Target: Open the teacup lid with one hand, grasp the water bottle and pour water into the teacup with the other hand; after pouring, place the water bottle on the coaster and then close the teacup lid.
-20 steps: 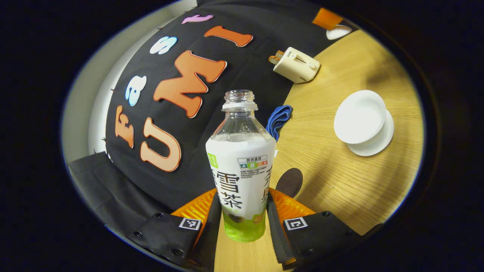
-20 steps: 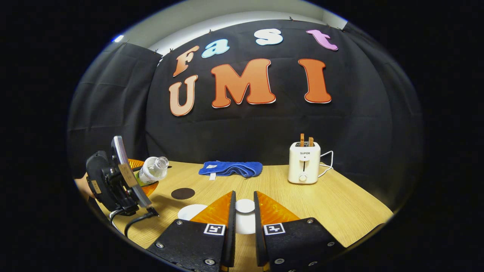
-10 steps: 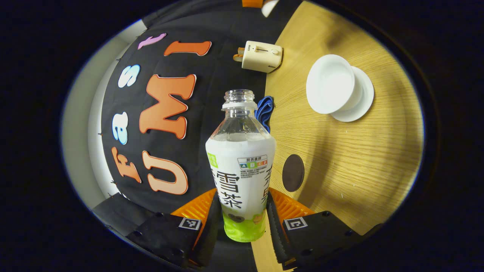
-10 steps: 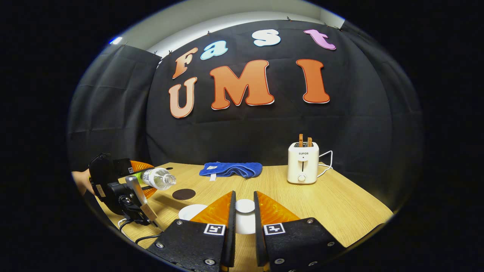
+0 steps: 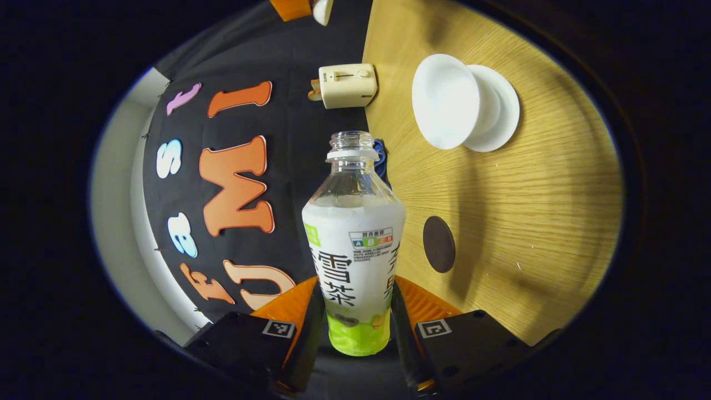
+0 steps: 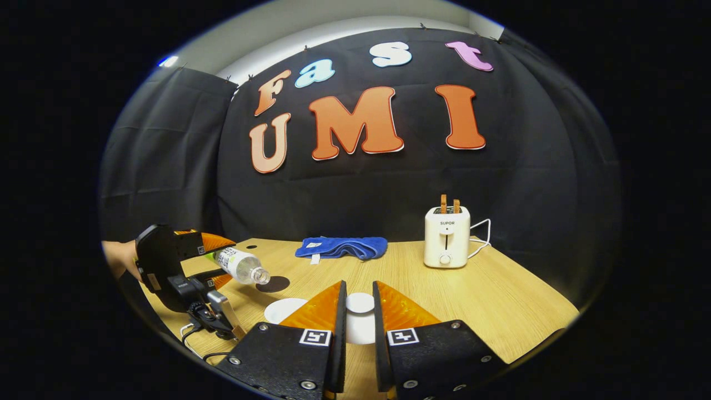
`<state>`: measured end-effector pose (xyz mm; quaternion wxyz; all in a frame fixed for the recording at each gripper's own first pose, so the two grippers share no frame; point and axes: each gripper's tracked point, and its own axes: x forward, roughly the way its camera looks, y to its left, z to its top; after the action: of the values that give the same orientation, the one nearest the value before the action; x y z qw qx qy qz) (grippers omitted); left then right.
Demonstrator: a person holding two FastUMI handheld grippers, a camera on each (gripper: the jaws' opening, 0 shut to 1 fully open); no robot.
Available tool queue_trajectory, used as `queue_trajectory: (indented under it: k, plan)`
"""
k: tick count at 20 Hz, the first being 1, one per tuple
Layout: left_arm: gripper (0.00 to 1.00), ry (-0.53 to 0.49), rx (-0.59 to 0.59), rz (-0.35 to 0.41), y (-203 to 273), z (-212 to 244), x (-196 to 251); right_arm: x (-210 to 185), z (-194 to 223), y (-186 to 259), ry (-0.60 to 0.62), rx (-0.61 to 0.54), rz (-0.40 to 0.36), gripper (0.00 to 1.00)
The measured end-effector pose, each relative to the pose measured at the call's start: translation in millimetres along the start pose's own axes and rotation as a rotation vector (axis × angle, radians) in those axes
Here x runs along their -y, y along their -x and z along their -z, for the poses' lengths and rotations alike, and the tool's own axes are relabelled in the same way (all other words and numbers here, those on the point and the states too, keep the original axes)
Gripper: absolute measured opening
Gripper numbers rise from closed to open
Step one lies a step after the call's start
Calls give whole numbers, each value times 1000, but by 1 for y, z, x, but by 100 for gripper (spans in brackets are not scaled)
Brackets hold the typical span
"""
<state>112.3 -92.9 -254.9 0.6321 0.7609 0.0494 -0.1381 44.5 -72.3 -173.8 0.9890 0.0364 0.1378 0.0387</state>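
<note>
My left gripper (image 5: 354,303) is shut on a capless water bottle (image 5: 353,239) with a white and green label, and holds it tipped on its side. In the right gripper view the bottle (image 6: 241,265) points mouth slightly down, above the table and left of the open white teacup (image 6: 284,310). In the left gripper view the teacup (image 5: 444,100) stands on its saucer (image 5: 502,114), with the dark round coaster (image 5: 439,244) nearer. My right gripper (image 6: 359,304) is shut on the white teacup lid (image 6: 360,322), held above the table.
A cream toaster (image 6: 446,238) with its cord stands at the back right of the wooden table (image 6: 500,311). Along the back wall lies a folded blue cloth (image 6: 340,247). A hand (image 6: 119,258) holds the left gripper at the table's left edge.
The left gripper has rolled further over, tipping the bottle from slanting upward to mouth slightly down, and brought it closer to the teacup. The right gripper has stayed put with the lid.
</note>
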Motion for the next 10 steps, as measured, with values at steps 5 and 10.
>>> queue_trajectory:
  k: [5,10]
  plan:
    - [64,-64,9,-7,0,-1,-6,2,2,0,0,-2,2,23]
    - [65,-88,19,-19,0,-2,-10,2,3,0,10,-5,4,23]
